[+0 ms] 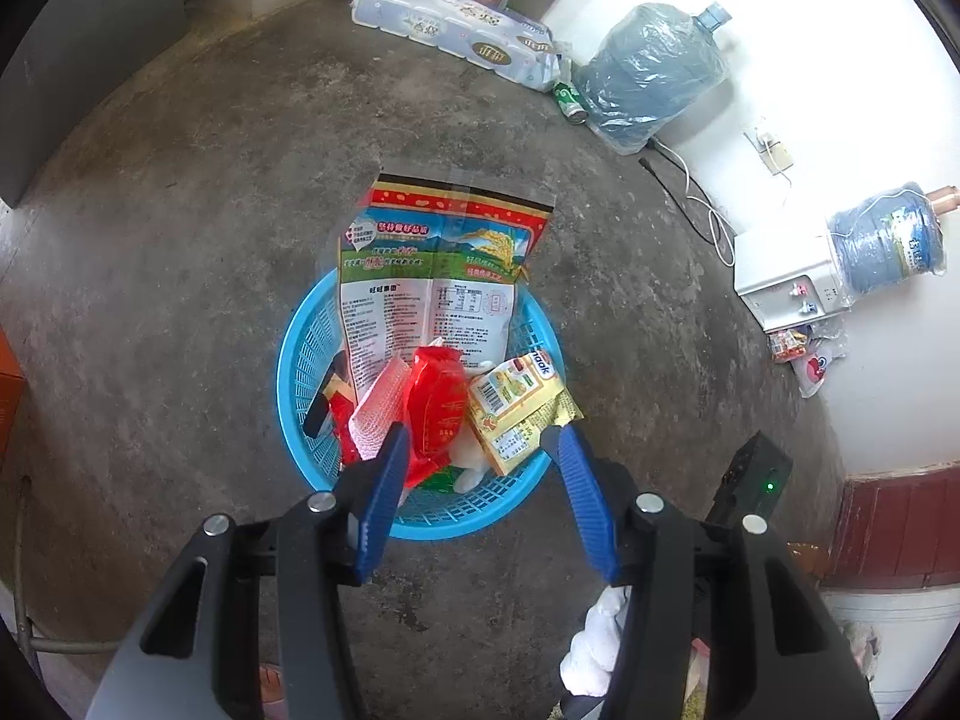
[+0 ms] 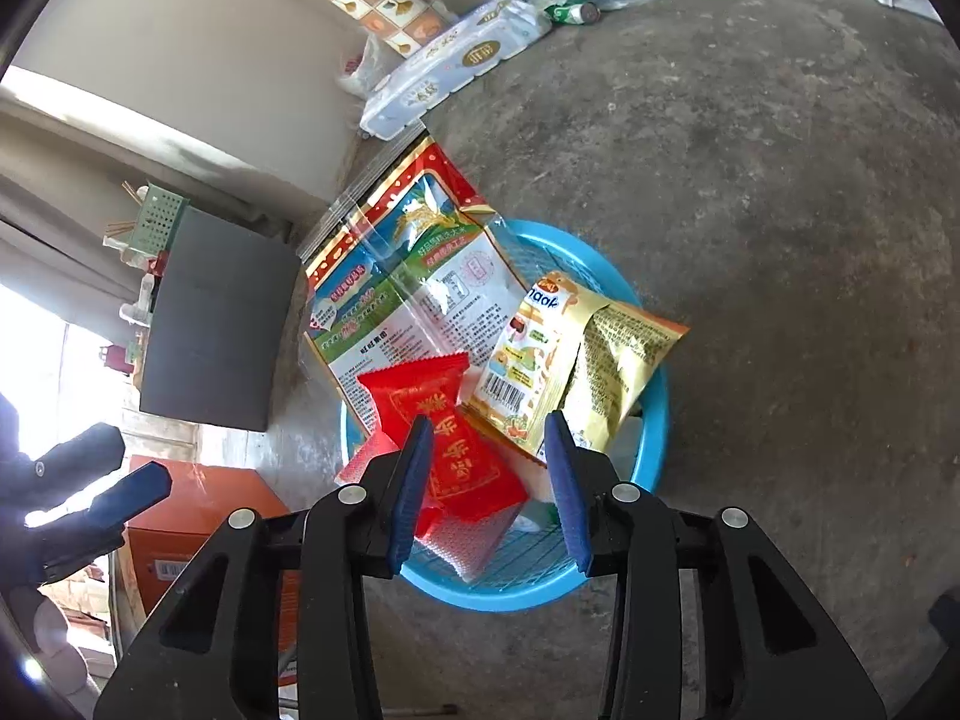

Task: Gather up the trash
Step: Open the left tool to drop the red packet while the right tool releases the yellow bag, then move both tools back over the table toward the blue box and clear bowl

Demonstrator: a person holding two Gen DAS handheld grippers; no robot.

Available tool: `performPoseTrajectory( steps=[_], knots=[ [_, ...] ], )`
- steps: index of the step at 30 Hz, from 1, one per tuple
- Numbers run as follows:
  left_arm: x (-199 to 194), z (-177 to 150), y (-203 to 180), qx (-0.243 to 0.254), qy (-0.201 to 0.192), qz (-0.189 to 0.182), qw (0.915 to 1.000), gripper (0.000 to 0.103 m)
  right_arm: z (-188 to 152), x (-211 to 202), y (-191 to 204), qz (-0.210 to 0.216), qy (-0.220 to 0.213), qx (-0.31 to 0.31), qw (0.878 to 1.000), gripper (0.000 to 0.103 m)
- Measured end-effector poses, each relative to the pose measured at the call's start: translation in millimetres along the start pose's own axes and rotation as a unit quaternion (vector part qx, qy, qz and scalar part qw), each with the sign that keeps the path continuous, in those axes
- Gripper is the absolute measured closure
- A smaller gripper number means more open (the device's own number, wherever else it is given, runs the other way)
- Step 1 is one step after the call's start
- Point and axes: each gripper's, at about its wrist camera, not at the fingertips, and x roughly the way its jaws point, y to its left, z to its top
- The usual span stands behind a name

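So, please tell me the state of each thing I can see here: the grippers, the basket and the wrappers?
Left gripper: open, empty, above the basket.
Right gripper: open, empty, above the basket.
Basket: upright on the floor, filled with wrappers.
Big bag: flattened, sticking out over the rim.
Red wrapper: lying inside, on top.
Yellow packet: crumpled, leaning on the rim.
Green can: lying on the floor.

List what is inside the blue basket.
The blue basket holds a big rice cracker bag, a red packet, a yellow snack wrapper and something white. Anything beneath them is covered.
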Motion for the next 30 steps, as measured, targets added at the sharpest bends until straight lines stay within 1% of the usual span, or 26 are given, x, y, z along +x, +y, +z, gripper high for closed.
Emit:
performPoseTrajectory(
  steps=[3, 6, 9, 12, 15, 18, 20, 22, 24, 26, 28, 30],
  knots=[
    [-18, -4, -5, 0.012, -0.015, 0.0, 0.9998, 0.053, 5, -2, -2, -0.009, -0.004, 0.001, 1.0, 0.064],
    [-39, -9, -2, 0.011, -0.03, -0.008, 0.9995, 0.053, 8, -6, -6, -0.016, -0.009, 0.007, 1.0, 0.064],
    [-65, -19, 4, 0.011, -0.042, -0.015, 0.9989, 0.053, 6, -17, -8, -0.013, -0.018, 0.015, 1.0, 0.064],
    [-97, -34, 14, 0.016, -0.056, -0.022, 0.9981, 0.053, 0, -32, -6, -0.006, -0.023, 0.01, 1.0, 0.063],
    [-136, -57, 27, 0.024, -0.075, -0.024, 0.9966, 0.053, -12, -53, 1, 0.002, -0.029, -0.003, 1.0, 0.063],
    [-184, -89, 45, 0.031, -0.103, -0.019, 0.9941, 0.052, -30, -79, 11, 0.019, -0.035, -0.018, 0.999, 0.062],
    [-215, -113, 59, 0.036, -0.123, 0.0, 0.9917, 0.051, -43, -96, 20, 0.027, -0.037, -0.032, 0.998, 0.057],
    [-245, -140, 74, 0.034, -0.143, 0.02, 0.9889, 0.05, -58, -113, 32, 0.038, -0.037, -0.048, 0.997, 0.057],
    [-273, -170, 91, 0.028, -0.16, 0.04, 0.9859, 0.049, -72, -130, 46, 0.05, -0.036, -0.066, 0.996, 0.054],
    [-300, -201, 108, 0.015, -0.183, 0.057, 0.9814, 0.048, -85, -144, 62, 0.063, -0.033, -0.087, 0.994, 0.051],
    [-324, -231, 127, -0.01, -0.204, 0.06, 0.9772, 0.047, -98, -157, 82, 0.074, -0.027, -0.113, 0.99, 0.05],
    [-348, -263, 148, -0.041, -0.23, 0.068, 0.9699, 0.046, -110, -168, 106, 0.088, -0.021, -0.143, 0.986, 0.049]
  ],
)
